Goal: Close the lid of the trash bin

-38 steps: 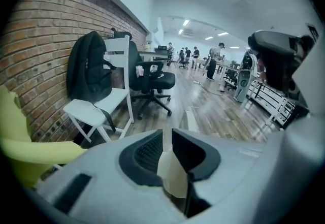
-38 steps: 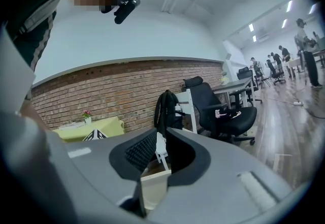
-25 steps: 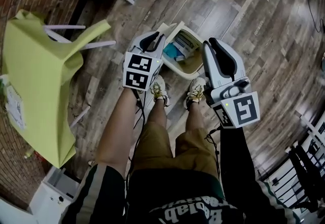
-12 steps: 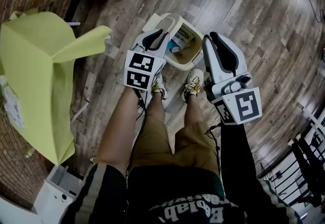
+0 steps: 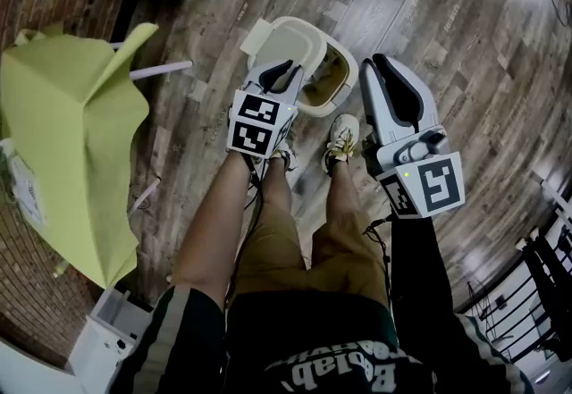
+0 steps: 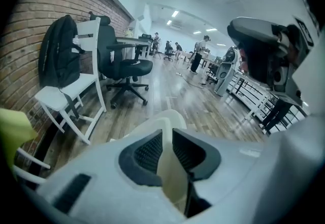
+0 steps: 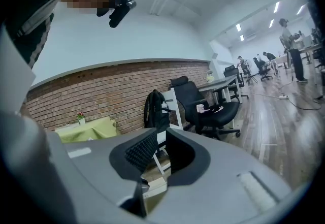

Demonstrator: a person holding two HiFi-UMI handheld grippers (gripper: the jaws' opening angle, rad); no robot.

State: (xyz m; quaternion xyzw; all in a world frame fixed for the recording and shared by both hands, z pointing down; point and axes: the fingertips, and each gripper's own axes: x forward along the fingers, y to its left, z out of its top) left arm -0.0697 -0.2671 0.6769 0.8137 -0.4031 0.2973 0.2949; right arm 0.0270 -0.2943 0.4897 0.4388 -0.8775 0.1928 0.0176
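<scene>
Left hand-held gripper (image 6: 167,153) is clenched on the cream lid (image 6: 171,177) of the trash bin: in the left gripper view both ribbed black pads (image 6: 146,153) press on the lid's thin edge, which runs up between them. In the head view this hand-held gripper (image 5: 284,73) points down and away from the person, and the lid (image 5: 282,46) lies tilted over the left and far part of the trash bin (image 5: 345,71). The right part of the bin's mouth is still uncovered and looks dark inside.

The right hand-held gripper (image 5: 380,71) is released and empty. It hovers just to the right of the bin, apart from it. In the right gripper view (image 7: 158,153) its jaws stand a little apart with nothing between them.

The trash bin stands on the wooden floor (image 5: 447,17), just beyond the person's shoes (image 5: 342,138). To the left, well apart from the bin, a green cloth (image 5: 71,133) hangs over a surface with white legs, close to the brick wall (image 6: 30,25). A white chair (image 6: 76,97) stands at the far left by the same wall, with a black backpack (image 6: 58,58) on it. A black office chair (image 6: 124,65) stands just beyond it. Further off, the left gripper view shows a long room with ceiling lights and several people, too small to make out.
</scene>
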